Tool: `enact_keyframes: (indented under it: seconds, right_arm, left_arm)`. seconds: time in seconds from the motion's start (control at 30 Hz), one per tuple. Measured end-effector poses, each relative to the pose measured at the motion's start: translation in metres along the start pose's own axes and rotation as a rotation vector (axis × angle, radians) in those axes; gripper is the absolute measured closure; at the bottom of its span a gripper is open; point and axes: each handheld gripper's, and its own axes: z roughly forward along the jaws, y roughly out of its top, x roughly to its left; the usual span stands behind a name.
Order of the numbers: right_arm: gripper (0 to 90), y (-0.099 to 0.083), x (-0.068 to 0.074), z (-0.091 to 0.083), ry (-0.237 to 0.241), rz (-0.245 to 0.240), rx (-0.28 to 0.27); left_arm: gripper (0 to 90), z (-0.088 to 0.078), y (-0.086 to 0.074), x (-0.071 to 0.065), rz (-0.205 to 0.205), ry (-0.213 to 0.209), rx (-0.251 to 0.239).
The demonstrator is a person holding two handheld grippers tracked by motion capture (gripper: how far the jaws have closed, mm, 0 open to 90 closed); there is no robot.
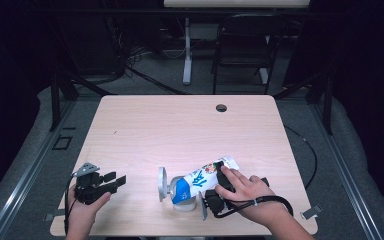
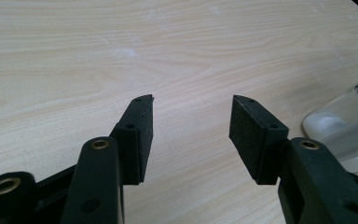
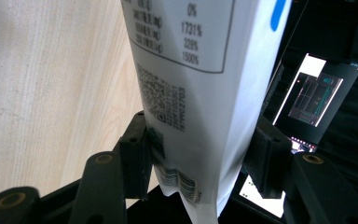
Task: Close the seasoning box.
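Note:
A white and blue printed pouch (image 1: 205, 175) lies tilted near the table's front edge, its blue end resting on a white stand (image 1: 163, 184). My right gripper (image 1: 223, 176), under the person's right hand, is shut on the pouch's white end. In the right gripper view both black pads press the pouch (image 3: 191, 70) from either side of my right gripper (image 3: 200, 135), just above its barcode. My left gripper (image 1: 117, 178) rests at the front left, jaws open and pointing right toward the stand. In the left gripper view my left gripper (image 2: 191, 102) has only bare wood between its pads.
The light wooden table (image 1: 180, 130) has a round cable hole (image 1: 221, 108) near its far edge. A dark chair (image 1: 242, 45) and a white table leg stand behind it. The stand's white base (image 2: 335, 123) is at the right edge of the left gripper view. A lit screen (image 3: 314, 95) glows behind the pouch.

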Motion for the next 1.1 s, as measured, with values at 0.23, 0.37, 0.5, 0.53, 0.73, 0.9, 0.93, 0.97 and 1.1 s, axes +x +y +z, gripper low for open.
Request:
enact_keyframes:
  seconds: [0.23,0.37,0.5,0.53,0.73,0.9,0.93,0.97,1.1]
  right_arm:
    - [49.0,0.0,0.001,0.0006,-0.008,0.001,-0.007]
    - [49.1,0.0002,0.0013,0.0006,-0.01,-0.003,-0.01]
    - [49.1,0.0004,0.0013,0.0006,-0.01,-0.004,-0.011]
    - [49.2,0.0005,0.0013,0.0006,-0.01,-0.003,-0.01]
    - [49.3,0.0006,0.001,0.0005,-0.01,-0.006,-0.01]
    - [49.4,0.0005,0.0008,0.0005,-0.008,-0.006,-0.01]
    - [49.5,0.0005,0.0008,0.0004,-0.008,-0.007,-0.01]
    - [49.5,0.0006,0.0008,0.0003,-0.009,-0.008,-0.009]
    - [49.6,0.0005,0.0007,0.0003,-0.011,-0.01,-0.013]
  left_arm:
    - [49.9,-0.0002,0.0001,0.0003,0.002,-0.001,0.0]
    - [49.8,-0.0003,0.0,0.0003,0.002,-0.002,-0.003]
    - [49.8,-0.0003,0.0,0.0004,0.002,-0.003,-0.003]
    - [49.8,-0.0001,-0.0001,0.0004,0.003,-0.002,-0.002]
    - [49.8,-0.0001,-0.0002,0.0012,0.002,-0.003,0.003]
    - [49.8,0.0008,-0.0004,0.0003,-0.001,-0.003,0.001]
    - [49.8,0.0007,-0.0003,0.0001,-0.001,-0.002,0.001]
    - [49.8,0.0007,-0.0002,0.0002,0.0,-0.002,0.0]
    - [49.8,0.0005,-0.0004,0.0007,-0.001,-0.002,0.001]
